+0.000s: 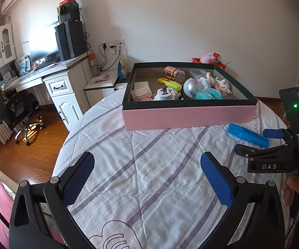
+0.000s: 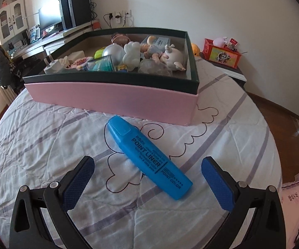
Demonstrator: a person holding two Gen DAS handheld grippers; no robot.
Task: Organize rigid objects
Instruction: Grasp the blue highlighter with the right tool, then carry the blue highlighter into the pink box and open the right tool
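Observation:
A blue highlighter pen [image 2: 149, 157] lies diagonally on the striped bedsheet [image 2: 45, 137], just in front of a pink box with a dark rim [image 2: 116, 97]. The box holds several small toys and items, among them a yellow highlighter [image 1: 169, 83] and a silver ball [image 1: 192, 86]. My right gripper [image 2: 147, 178] is open, its fingers either side of the pen's near end, not touching it. My left gripper [image 1: 147, 176] is open and empty over bare sheet. The left wrist view shows the pen [image 1: 248, 134] beside the right gripper [image 1: 259, 142] at far right.
A white desk [image 1: 51, 72] with a monitor and computer tower, and an office chair [image 1: 8, 108], stand to the left on the wooden floor. A nightstand with a red box [image 2: 222, 53] stands behind the bed at right.

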